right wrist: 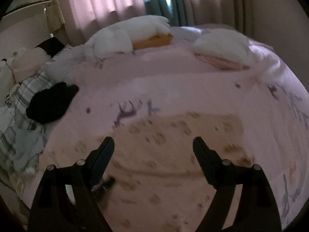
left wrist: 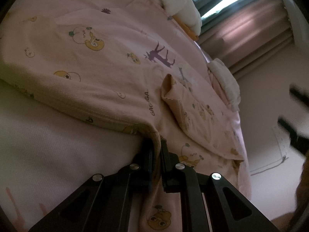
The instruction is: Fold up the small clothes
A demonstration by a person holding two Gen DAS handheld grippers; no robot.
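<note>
the bed point(right wrist: 173, 89), under a pink animal-print sheet, carries the peach cartoon-print garment point(left wrist: 96, 61) spread flat for folding. the left tongs point(left wrist: 157, 148) pinch the garment's near edge, likely to lift it over. the right tongs point(right wrist: 153, 145) hang above the garment, wide apart and empty. print on the garment reads "gagaga".

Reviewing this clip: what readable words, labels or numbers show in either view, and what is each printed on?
"GAGAGA": grey letters printed on the pink cartoon-print garment, near the fold, in the left wrist view; the middle letters are faint.
Right wrist view: too blurred, nothing readable.
</note>
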